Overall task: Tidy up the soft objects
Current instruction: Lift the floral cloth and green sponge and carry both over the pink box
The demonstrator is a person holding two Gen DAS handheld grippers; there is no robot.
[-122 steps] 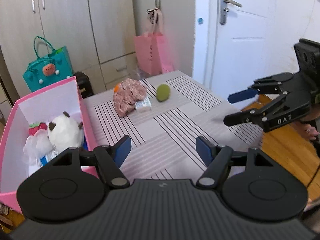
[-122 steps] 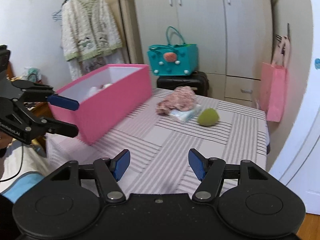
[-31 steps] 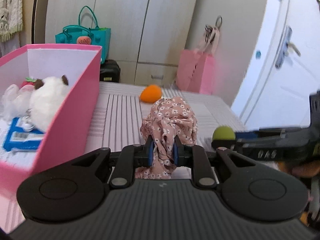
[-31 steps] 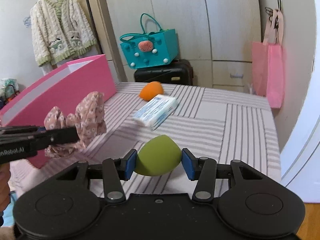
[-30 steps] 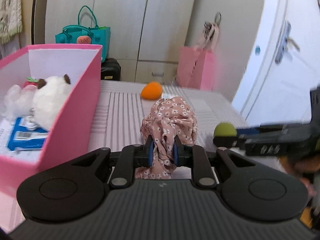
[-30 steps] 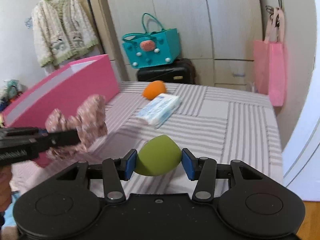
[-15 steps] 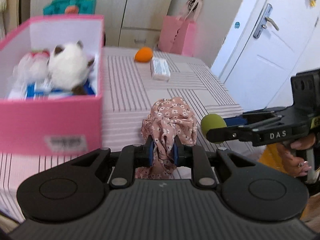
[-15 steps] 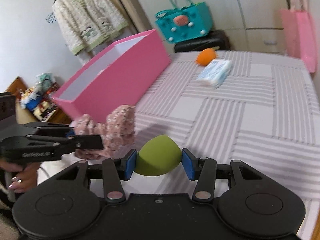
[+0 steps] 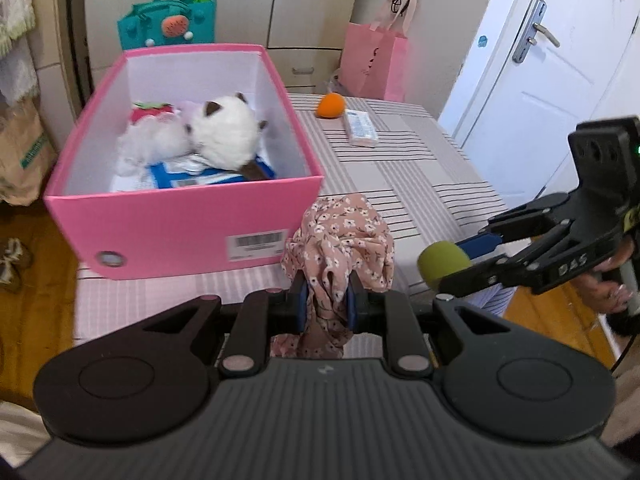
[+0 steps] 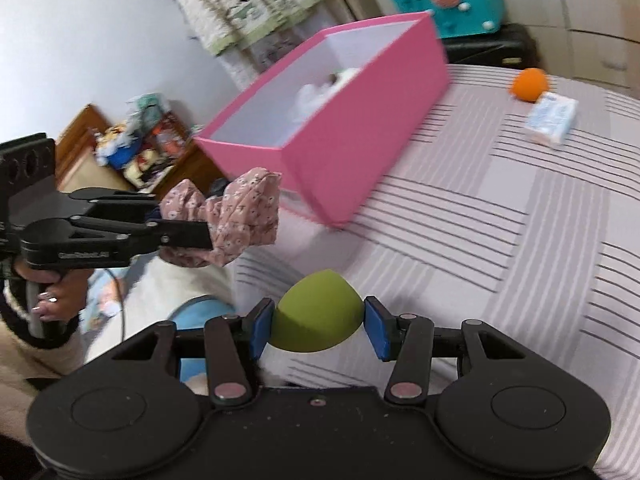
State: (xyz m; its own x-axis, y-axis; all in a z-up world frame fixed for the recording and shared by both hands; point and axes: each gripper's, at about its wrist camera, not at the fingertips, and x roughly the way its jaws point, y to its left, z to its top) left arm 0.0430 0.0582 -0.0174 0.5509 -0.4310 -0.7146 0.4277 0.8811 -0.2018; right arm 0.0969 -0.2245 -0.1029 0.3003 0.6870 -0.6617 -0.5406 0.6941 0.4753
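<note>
Left gripper: clamped on floral cloth, in the air before pink box. Right gripper: clamped on green sponge, above striped table.

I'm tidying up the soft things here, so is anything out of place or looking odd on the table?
Nothing is spilled or damaged. An orange ball and a tissue pack lie loose on the striped table, outside the pink box.
</note>
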